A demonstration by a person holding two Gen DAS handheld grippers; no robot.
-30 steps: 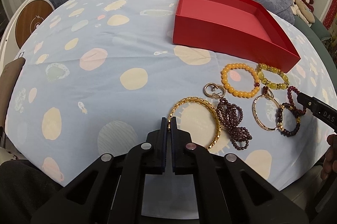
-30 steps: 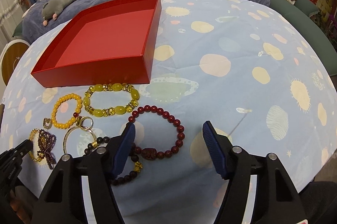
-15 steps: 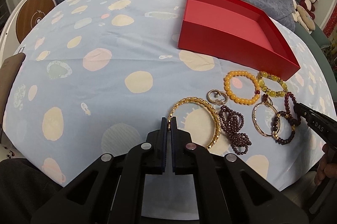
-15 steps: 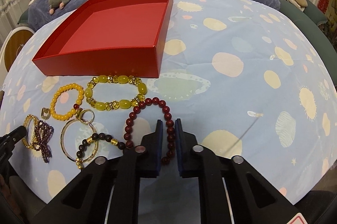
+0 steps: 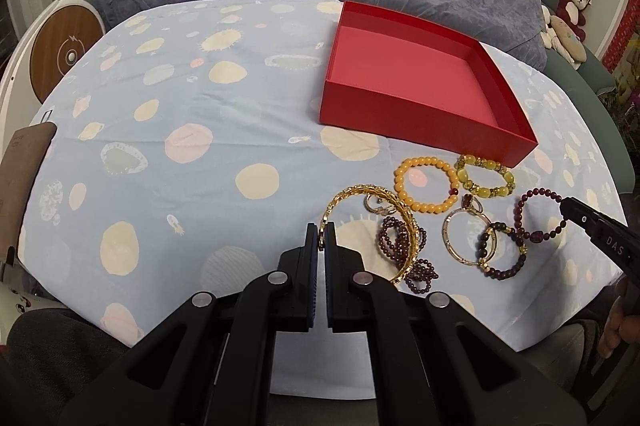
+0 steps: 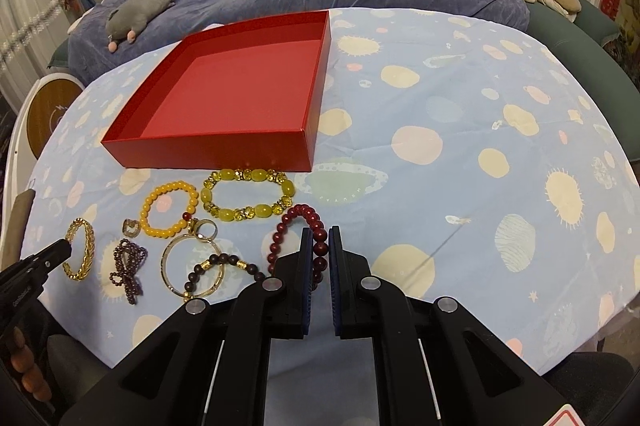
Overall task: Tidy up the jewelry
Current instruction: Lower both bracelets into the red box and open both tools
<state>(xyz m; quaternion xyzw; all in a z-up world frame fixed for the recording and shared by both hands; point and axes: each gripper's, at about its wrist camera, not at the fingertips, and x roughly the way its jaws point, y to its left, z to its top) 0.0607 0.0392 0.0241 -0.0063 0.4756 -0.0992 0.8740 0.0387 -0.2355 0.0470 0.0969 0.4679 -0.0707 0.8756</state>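
Left gripper (image 5: 321, 235) clamped on gold bangle (image 5: 404, 222); right gripper (image 6: 319, 243) clamped on dark-red bead bracelet (image 6: 280, 234). Five more bracelets and one ring (image 6: 131, 227) on tablecloth (image 6: 440, 146), beside one red box (image 6: 208, 154).

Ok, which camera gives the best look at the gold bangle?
The left wrist view. The gold bangle sits near the middle of the picture, large, with its rim between the pads of the left hand-held gripper. In the right wrist view the bangle is small, near the left edge, seen at a slant.
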